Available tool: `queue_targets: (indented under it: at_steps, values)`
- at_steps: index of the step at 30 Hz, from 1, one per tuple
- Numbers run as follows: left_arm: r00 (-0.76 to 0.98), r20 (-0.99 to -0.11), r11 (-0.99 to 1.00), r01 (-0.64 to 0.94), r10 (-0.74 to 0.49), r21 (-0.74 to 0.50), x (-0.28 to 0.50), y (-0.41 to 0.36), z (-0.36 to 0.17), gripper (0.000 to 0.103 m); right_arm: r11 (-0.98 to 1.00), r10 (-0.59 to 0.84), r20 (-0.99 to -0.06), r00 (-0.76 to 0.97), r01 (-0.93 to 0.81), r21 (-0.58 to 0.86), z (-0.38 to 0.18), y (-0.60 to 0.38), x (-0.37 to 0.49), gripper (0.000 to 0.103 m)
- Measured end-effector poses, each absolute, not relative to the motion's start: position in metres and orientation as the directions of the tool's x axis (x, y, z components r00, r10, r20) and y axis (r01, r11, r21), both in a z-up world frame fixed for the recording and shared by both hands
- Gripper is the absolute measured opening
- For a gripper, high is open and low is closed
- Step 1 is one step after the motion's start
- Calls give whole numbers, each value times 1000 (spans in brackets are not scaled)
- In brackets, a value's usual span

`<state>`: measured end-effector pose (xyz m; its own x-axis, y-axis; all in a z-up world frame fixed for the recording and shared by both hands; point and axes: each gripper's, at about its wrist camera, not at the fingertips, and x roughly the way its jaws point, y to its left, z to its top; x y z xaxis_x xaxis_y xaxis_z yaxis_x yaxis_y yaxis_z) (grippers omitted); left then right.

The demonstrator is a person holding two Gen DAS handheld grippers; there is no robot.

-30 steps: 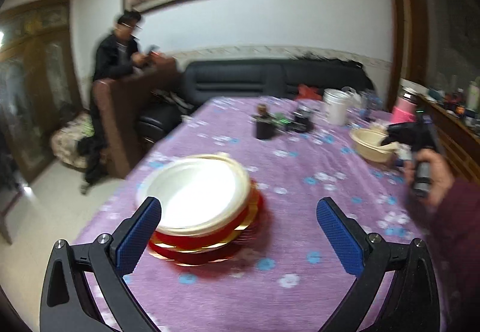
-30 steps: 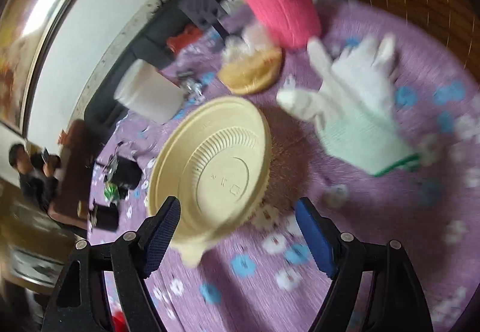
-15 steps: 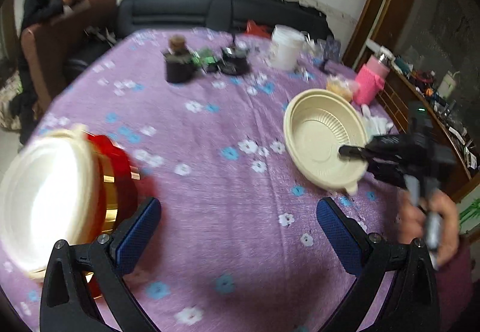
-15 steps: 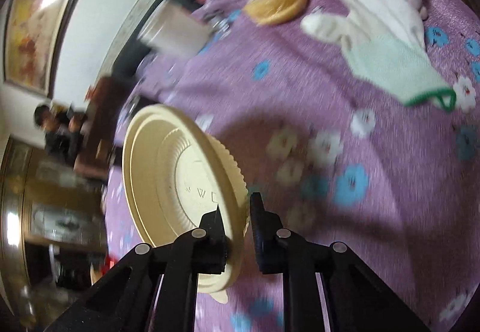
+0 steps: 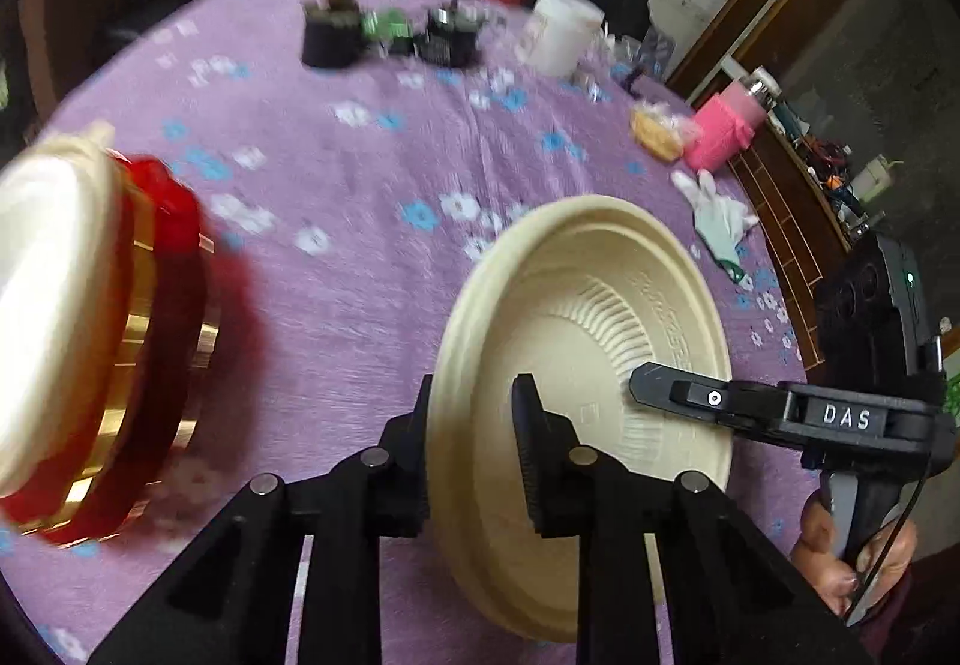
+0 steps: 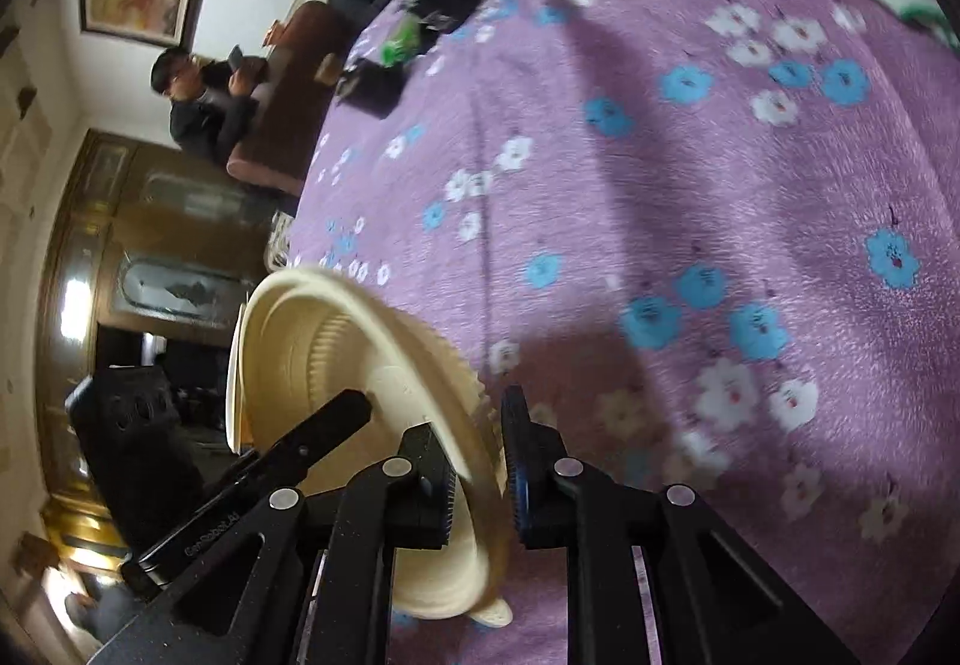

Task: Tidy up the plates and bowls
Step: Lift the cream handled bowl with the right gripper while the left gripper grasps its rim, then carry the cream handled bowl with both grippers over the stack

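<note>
While both hand-held grippers clamp its rim, left (image 5: pixel 474 443) and right (image 6: pixel 477 476), the bowl (image 5: pixel 576 317) hangs tilted above the table (image 5: pixel 360 257), right of the stack (image 5: pixel 90 329).

The left gripper (image 5: pixel 471 440) is matte black with silver round screws and ribbed finger pads. The right gripper (image 6: pixel 477 476) is black too, blue-edged on one pad, marked "DAS" in white; a bare hand (image 5: pixel 852 551) with a maroon sleeve shows beneath it.

A matt, ribbed cream plastic bowl (image 5: pixel 606 317); fuzzy purple cloth tablecloth (image 5: pixel 372 257); glossy red-and-gold plates (image 5: pixel 162 341).
</note>
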<state>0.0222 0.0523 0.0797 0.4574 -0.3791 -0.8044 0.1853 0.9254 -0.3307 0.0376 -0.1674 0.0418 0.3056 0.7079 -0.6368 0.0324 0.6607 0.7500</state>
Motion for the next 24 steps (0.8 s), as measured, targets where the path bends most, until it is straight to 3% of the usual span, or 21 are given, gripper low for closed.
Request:
queue_targets:
  at_steps: [7, 14, 24]
  values:
    - [569, -750, 941, 173, -337, -291, -10, 96, 125, 20, 687, 694, -619, 368, -82, 722, 93, -127, 28, 16]
    - [660, -724, 970, 26, -199, -243, -18, 175, 154, 24, 688, 713, -587, 383, -218, 692, 136, -32, 40, 16]
    - [665, -747, 982, -148, 13, -114, 14, 253, 137, 24, 764, 645, -655, 393, -316, 562, 137, 83, 60, 17]
